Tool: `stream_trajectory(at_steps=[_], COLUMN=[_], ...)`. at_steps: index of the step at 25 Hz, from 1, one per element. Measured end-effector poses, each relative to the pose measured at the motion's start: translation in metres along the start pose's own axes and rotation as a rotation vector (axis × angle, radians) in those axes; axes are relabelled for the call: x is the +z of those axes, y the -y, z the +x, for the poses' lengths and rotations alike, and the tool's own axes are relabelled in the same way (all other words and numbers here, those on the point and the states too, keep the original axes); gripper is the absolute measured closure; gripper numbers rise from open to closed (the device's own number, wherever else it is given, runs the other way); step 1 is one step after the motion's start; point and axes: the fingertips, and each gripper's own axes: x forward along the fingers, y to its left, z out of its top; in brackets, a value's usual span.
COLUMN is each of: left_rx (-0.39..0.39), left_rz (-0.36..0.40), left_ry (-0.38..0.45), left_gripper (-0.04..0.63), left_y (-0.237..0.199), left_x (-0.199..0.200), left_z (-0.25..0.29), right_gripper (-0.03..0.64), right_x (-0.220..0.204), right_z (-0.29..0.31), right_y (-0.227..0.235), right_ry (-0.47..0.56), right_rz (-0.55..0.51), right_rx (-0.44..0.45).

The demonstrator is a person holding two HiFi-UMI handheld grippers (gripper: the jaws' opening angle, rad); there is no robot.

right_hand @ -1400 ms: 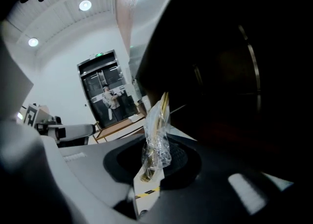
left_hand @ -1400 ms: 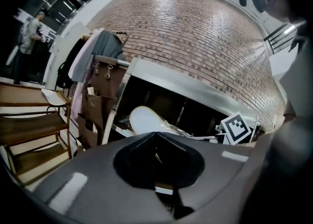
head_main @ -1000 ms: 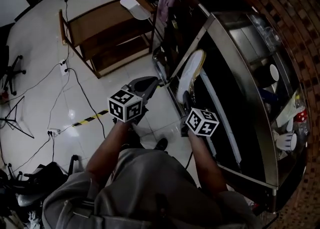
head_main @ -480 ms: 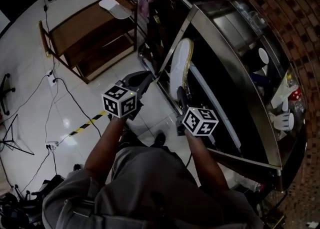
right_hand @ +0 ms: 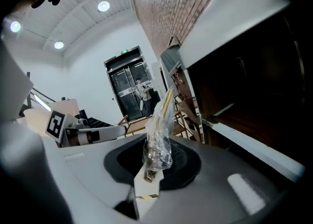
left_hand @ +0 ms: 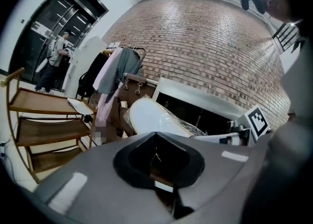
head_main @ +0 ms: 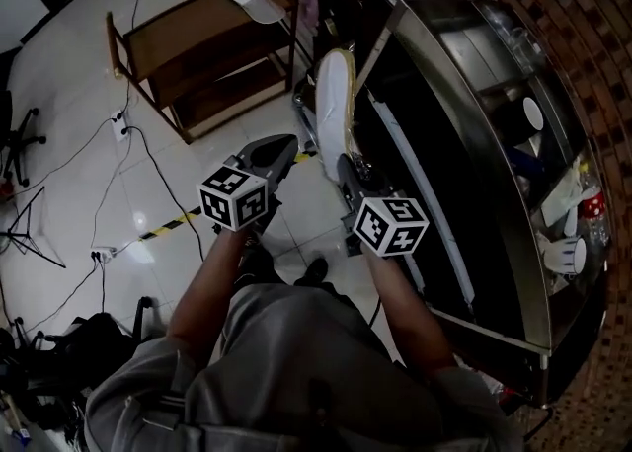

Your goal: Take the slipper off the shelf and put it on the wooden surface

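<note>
Head view: right gripper (head_main: 344, 162) clamped on the heel of the white slipper (head_main: 333, 95), which is held just beside the shelf unit's (head_main: 474, 55) edge.
Left gripper view: left gripper (left_hand: 155, 135) closed, empty.
Right gripper view: jaws pinch the plastic-wrapped slipper.

The near end of the slipper (head_main: 334, 95) is hidden behind the right gripper (head_main: 348, 172) in the head view. In the right gripper view it shows only edge-on, through crinkled plastic wrap. The left gripper (left_hand: 155, 140) cuts off its lower part in its own view. The white things (head_main: 563, 255) in the display case (head_main: 541, 322) are too small to name.
</note>
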Motion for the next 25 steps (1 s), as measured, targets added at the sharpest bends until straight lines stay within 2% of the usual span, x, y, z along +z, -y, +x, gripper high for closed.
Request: stream_trajectory(at_steps=[6,11,18,25], left_rx=[0.116,0.172,0.250,0.354], left_rz=[-0.009,-0.013,-0.025,-0.064], left_ry=[0.065,0.103,0.110,0.135], left_gripper=[0.624,0.624,0.624,0.624], left_y=[-0.079,-0.153,-0.248,-0.322], left_x=[0.034,0.064,0.088,0.102], left_z=[-0.038,-0.070,-0.111,-0.134], right_gripper=[0.566,0.566,0.566,0.566], right_x=[0.020,0.036,0.055,0.039], right_z=[0.084,0.167,0.279,0.382], right_y=[-0.039,-0.079,-0.133,-0.173], right_ry=[-0.032,-0.050,-0.068,-0.173], right_rz=[-0.049,-0.090,-0.128,-0.180], right_rx=[0.098,0.146,0.205,0.297])
